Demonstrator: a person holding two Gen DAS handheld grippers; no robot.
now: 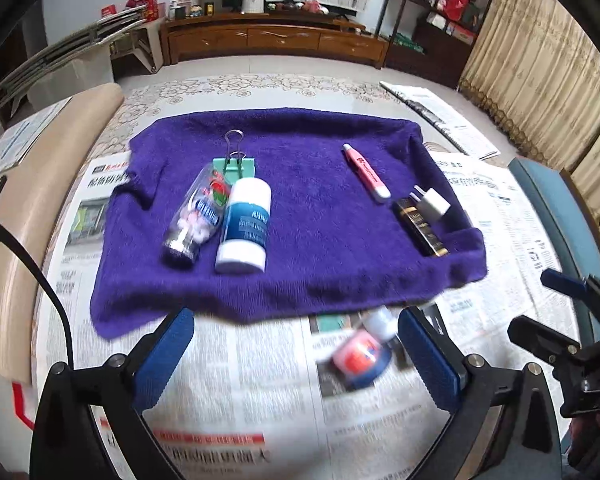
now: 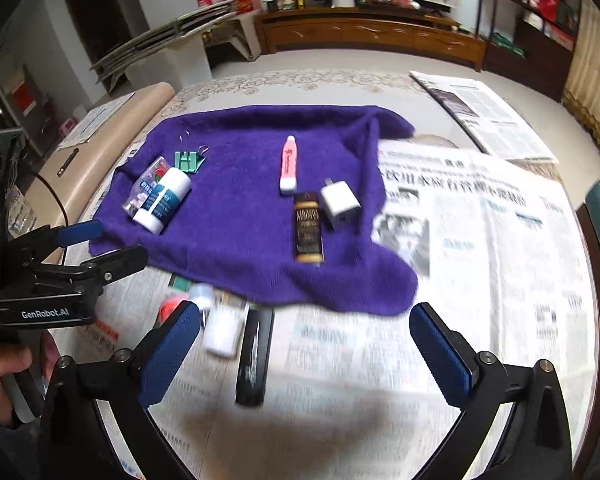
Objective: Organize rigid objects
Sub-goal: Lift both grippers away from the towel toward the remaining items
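Note:
A purple towel (image 1: 308, 248) (image 2: 252, 240) lies on newspaper. On it lie a clear bottle (image 1: 196, 216), a white and blue bottle (image 1: 245, 226) (image 2: 162, 200), a green binder clip (image 1: 236, 162) (image 2: 189, 160), a pink tube (image 1: 366, 172) (image 2: 289, 164), a white charger (image 1: 434, 202) (image 2: 340, 202) and a dark box (image 1: 420, 226) (image 2: 309, 226). In front of the towel lie a small pink and blue bottle (image 1: 362, 354), a white object (image 2: 222, 332) and a black bar (image 2: 254, 356). My left gripper (image 1: 296, 354) is open over the newspaper. My right gripper (image 2: 306, 354) is open above the black bar.
Newspaper sheets (image 1: 236, 392) (image 2: 480, 248) cover the table. A beige chair arm (image 1: 24, 200) stands left, a blue chair (image 1: 556, 208) right. A wooden cabinet (image 1: 276, 40) and shelves (image 1: 440, 12) stand at the back.

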